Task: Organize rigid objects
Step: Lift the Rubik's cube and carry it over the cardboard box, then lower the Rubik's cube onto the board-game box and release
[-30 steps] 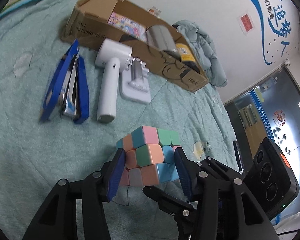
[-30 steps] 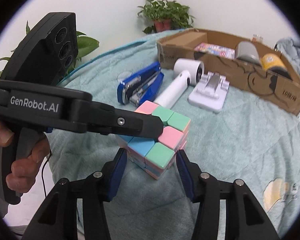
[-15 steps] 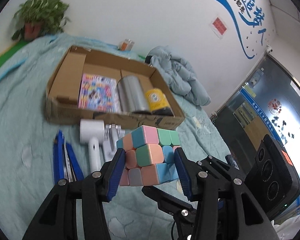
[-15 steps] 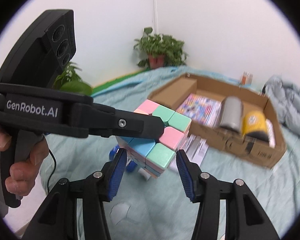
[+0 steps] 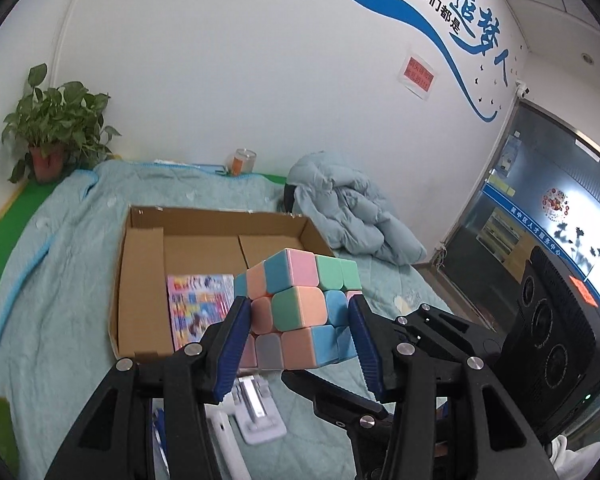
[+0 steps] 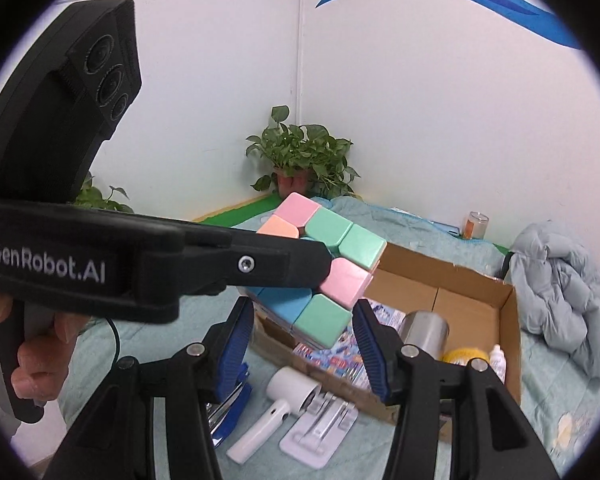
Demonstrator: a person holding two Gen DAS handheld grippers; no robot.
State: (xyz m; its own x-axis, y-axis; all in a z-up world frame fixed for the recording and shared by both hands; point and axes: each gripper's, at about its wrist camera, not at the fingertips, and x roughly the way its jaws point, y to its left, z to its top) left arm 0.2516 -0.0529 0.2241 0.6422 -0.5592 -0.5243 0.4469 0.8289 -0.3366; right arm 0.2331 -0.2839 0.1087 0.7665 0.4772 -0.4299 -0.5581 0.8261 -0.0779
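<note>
A white wall with a blue painted swoosh stands behind a bed covered with a pale teal quilt (image 5: 60,280), and a potted plant (image 5: 54,132) sits in the corner. A rumpled grey-blue jacket (image 5: 352,216) lies on the quilt beside an open cardboard box (image 5: 140,280). In the box lie a colourful booklet (image 5: 198,304), a silver can (image 6: 424,328) and a yellow-lidded jar (image 6: 464,356), with a small white bottle (image 6: 497,360) next to the jar. A glass jar with an orange band (image 5: 242,160) stands near the wall.

On the quilt in front of the box lie a blue stapler (image 6: 228,404), a white handheld dryer (image 6: 278,404) and a white stand (image 6: 320,428), close together.

A pastel puzzle cube (image 5: 300,312) is held up in the air over the near edge of the box, off the quilt. The left gripper (image 5: 298,340) clamps it: its blue pads press on the cube's two sides at a middling width. The right gripper (image 6: 304,348) grips the same cube from another direction, its pads against the lower corner of the cube. In the right wrist view the left gripper's black finger crosses the cube's top, and a hand (image 6: 40,360) wraps its handle at the left edge.
</note>
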